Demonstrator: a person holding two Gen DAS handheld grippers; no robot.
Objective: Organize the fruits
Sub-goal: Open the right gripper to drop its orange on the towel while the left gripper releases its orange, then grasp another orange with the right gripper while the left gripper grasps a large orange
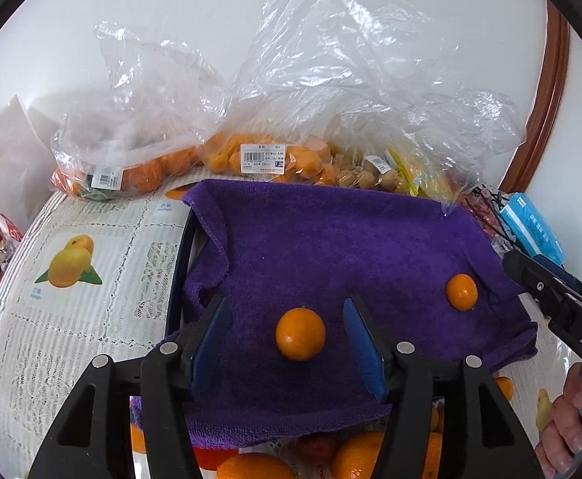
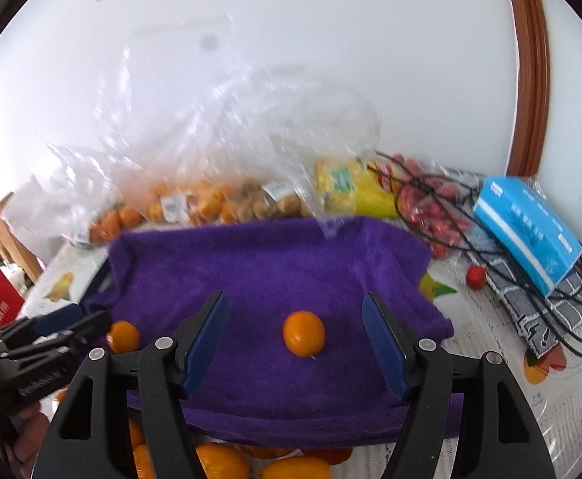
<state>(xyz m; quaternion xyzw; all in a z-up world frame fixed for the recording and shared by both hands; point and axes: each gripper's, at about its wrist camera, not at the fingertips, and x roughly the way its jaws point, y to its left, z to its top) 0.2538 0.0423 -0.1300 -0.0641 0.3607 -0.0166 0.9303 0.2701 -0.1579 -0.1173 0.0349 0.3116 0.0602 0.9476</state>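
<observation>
Left wrist: orange (image 1: 300,333) lies between open left tool (image 1: 287,333).

Looks like someone's home, probably a dining table pushed against a white wall. The table (image 1: 71,319) has a lacy plastic cover printed with fruit pictures. Behind the purple towel (image 1: 331,259) sit grocery bags (image 1: 259,155) with price stickers, and right of the towel a blue tissue box (image 2: 526,231). Brown wooden trim (image 2: 530,80) runs up the wall.
</observation>
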